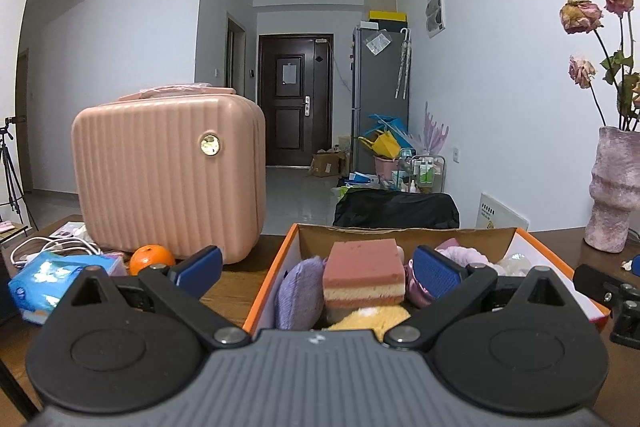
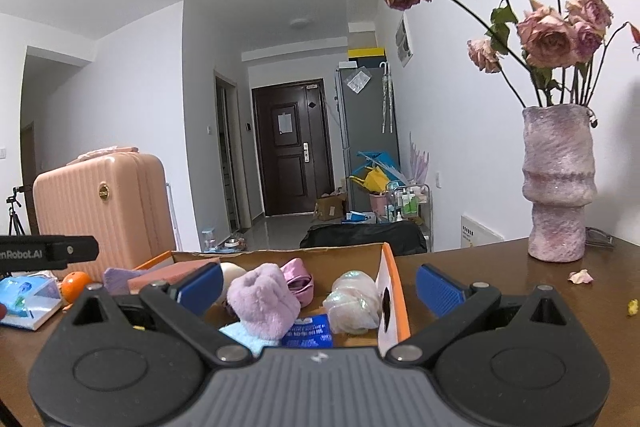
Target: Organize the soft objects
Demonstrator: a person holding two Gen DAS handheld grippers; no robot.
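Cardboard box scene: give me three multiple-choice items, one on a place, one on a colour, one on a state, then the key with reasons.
1. Where does the orange lie?
A. inside the box
B. on the table by the pink case
C. beside the vase

2. What colour is the top of the layered sponge?
A. pink
B. green
C. black

3. How do the left tongs stand?
A. shut on the sponge
B. shut on nothing
C. open

Key: 1 B, it sits at the foot of the pink case, outside the box. 2 A, pink above a cream layer. 3 C, the blue pads stand wide apart.
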